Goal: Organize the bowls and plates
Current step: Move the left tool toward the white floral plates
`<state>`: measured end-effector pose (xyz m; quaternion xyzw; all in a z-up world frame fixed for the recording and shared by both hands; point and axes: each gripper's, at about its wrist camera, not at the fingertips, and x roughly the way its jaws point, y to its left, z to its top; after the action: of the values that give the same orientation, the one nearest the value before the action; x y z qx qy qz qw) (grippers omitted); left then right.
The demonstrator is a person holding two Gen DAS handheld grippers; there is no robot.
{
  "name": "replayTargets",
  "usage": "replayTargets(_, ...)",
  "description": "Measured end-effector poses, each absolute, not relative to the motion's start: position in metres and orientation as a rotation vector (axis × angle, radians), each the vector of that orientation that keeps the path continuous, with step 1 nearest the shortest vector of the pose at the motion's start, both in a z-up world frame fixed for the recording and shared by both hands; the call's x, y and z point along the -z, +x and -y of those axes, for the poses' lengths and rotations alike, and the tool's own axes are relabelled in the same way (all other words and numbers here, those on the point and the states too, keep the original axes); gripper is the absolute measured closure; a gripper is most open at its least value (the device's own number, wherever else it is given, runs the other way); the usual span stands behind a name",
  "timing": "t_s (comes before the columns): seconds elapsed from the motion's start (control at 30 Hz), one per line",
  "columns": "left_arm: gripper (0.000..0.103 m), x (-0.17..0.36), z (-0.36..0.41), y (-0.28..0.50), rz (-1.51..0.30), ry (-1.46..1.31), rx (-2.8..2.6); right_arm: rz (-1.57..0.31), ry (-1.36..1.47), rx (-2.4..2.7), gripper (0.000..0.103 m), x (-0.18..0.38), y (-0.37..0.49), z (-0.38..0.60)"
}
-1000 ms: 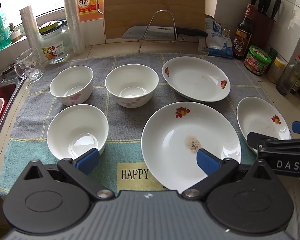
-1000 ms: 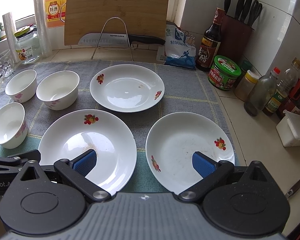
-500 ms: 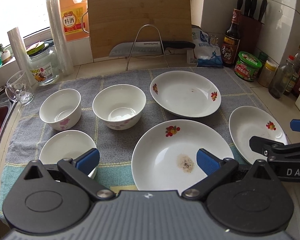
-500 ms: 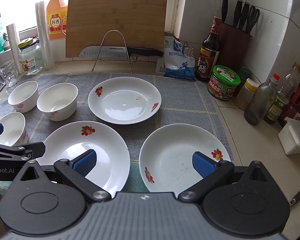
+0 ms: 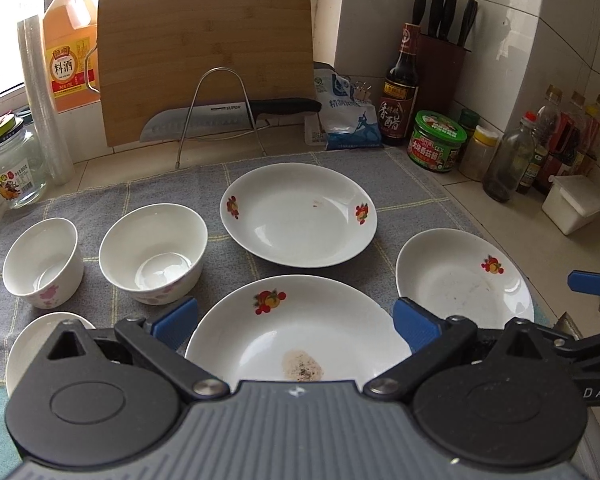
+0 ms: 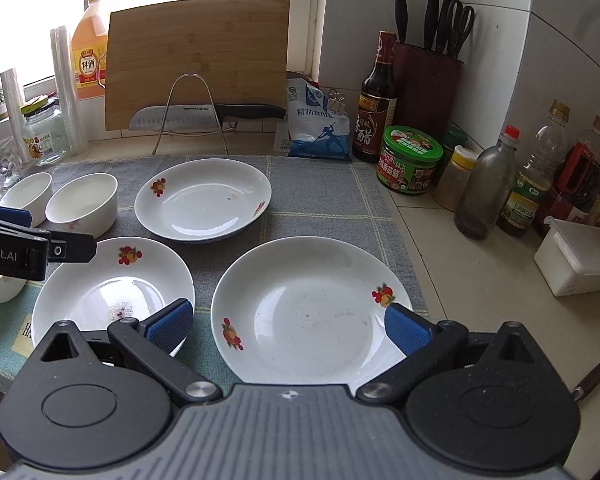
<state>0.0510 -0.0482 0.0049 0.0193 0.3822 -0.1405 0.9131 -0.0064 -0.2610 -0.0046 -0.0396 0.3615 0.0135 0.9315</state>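
Your left gripper hangs spread wide over the stained white fruit-print plate, bottom centre; your right gripper, also spread, frames the lower-right white plate.

The plates are white with small red and orange fruit prints on the rim. The bowls are white with pale pink flowers outside. The towel is grey with thin yellow checks and a teal edge. Each claw is black with blue pads. The cutting board is light brown.
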Motion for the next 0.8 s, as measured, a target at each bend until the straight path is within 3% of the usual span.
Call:
replayTargets(0.5,0.001,0.006,0.089,0.079,-0.866,0.044,0.426,-0.821,-0.020,-0.072,0.000,0.070,-0.016,0.301)
replayTargets(0.8,0.001,0.004,0.101,0.093,-0.807,0.076,0.432,-0.842,-0.040,-0.110,0.000,0.101,0.000,0.304)
